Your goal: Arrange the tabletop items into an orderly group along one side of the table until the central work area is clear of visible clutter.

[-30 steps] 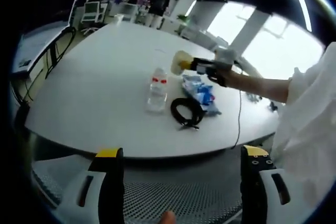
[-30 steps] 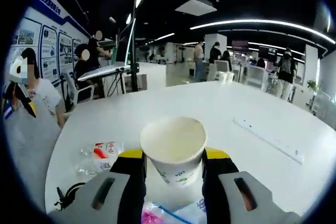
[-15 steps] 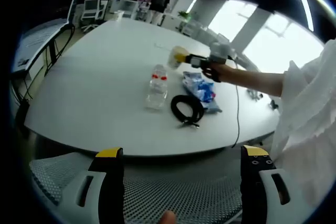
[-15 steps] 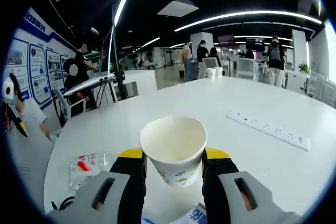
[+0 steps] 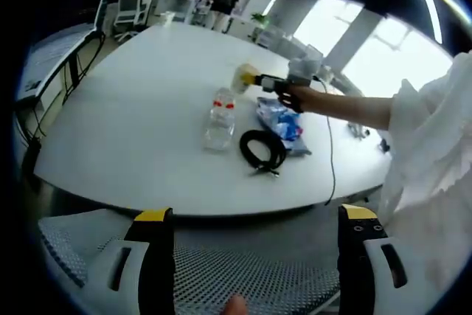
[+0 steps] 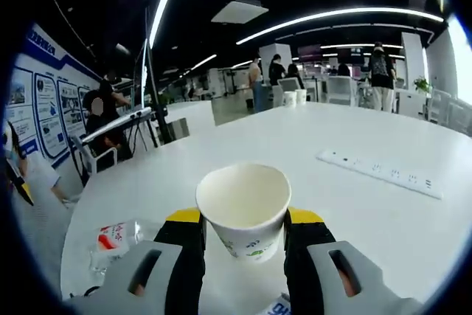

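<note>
In the right gripper view my right gripper [image 6: 244,220] is shut on a white paper cup [image 6: 244,210], upright, held above the white table [image 6: 354,219]. The left gripper view shows that gripper [image 5: 254,81] with the cup [image 5: 242,79] over the table beyond a clear plastic bottle [image 5: 219,116] lying down, a blue-and-white packet [image 5: 281,124] and a coiled black cable [image 5: 263,150]. My left gripper [image 5: 251,220] stands open and empty, off the table's near edge, over a mesh chair [image 5: 243,278]. The bottle [image 6: 118,240] lies at the lower left of the right gripper view.
A white power strip [image 6: 380,175] lies on the table to the right in the right gripper view. A thin cable [image 5: 330,160] runs over the table's right edge. Chairs, desks and people stand around the room beyond the table.
The right gripper has carried the cup further out over the table, away from the packet and cable. The left gripper stays open above the chair.
</note>
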Demonstrator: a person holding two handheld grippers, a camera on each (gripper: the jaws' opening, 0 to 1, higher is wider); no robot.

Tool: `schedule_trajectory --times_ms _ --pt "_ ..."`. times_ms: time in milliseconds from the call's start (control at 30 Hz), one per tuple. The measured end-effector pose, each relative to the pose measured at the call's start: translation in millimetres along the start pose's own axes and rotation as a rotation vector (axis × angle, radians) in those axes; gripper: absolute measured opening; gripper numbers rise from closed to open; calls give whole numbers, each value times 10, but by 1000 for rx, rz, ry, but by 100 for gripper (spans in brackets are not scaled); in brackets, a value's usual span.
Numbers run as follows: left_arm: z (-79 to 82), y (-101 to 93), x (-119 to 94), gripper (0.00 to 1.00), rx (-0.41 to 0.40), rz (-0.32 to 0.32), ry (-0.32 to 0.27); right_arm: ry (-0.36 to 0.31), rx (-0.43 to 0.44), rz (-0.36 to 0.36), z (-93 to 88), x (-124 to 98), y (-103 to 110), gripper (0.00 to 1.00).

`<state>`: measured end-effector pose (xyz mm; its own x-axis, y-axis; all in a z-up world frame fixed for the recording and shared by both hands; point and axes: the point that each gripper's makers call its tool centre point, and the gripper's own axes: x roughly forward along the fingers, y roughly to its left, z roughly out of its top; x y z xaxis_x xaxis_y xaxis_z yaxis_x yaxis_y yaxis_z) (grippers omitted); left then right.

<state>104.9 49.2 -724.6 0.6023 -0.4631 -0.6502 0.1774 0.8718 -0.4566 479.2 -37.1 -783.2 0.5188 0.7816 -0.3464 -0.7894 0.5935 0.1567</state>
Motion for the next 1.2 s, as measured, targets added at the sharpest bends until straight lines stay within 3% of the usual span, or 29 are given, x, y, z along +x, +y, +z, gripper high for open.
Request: schedule_trajectory --times_ms 433,800,1200 --pt "1 -15 -35 88 -12 8 -14 10 7 1 -62 50 -22 39" --pt "6 -19 0 88 -16 0 -16 87 -76 -4 -190 33 3 37" --pt "20 6 -25 88 -12 3 -18 113 -52 -3 -239 -21 17 38"
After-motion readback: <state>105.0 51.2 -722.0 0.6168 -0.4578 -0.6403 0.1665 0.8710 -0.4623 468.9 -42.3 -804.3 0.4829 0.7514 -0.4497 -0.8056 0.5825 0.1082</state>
